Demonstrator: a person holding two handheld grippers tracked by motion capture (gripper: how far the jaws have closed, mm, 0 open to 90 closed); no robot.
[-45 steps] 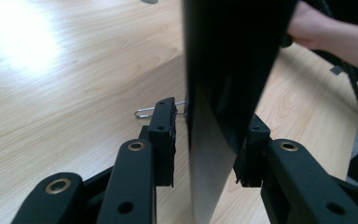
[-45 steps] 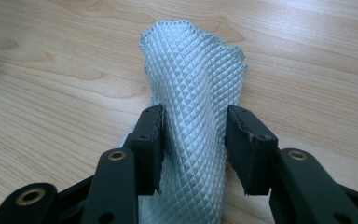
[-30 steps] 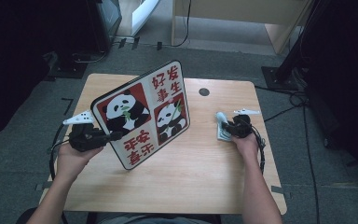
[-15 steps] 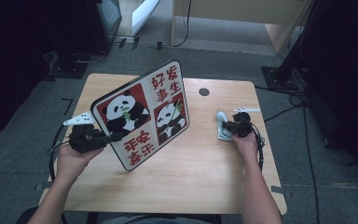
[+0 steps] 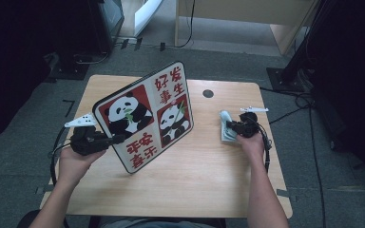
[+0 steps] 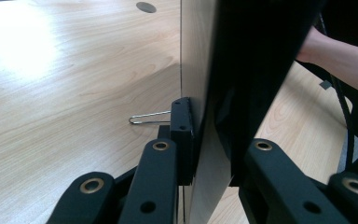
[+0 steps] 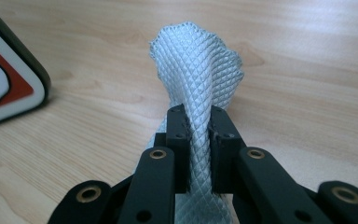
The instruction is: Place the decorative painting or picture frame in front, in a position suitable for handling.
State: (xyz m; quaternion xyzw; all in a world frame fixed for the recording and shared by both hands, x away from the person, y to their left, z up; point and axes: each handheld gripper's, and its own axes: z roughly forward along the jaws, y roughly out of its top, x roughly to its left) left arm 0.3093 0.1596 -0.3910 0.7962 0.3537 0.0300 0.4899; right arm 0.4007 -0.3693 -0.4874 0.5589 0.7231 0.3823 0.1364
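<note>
A panda picture board (image 5: 145, 115) with red panels and Chinese characters stands tilted on its lower edge on the wooden table (image 5: 195, 180). My left gripper (image 5: 116, 138) is shut on the board's left edge; in the left gripper view the board (image 6: 223, 84) sits edge-on between the jaws. At the table's right side lies a pale grey-blue quilted cloth (image 5: 226, 127). My right gripper (image 5: 233, 128) is shut on it, and in the right gripper view the cloth (image 7: 198, 70) rises bunched from between the jaws.
A round cable hole (image 5: 208, 93) is in the table's far edge. A thin wire stand (image 6: 147, 117) sticks out behind the board. Cables (image 5: 309, 114) run over the floor to the right. A corner of the board (image 7: 9, 79) lies left of the cloth.
The right hand has shifted slightly on the cloth, pinching it up. The board and the left gripper have stayed where they were.
</note>
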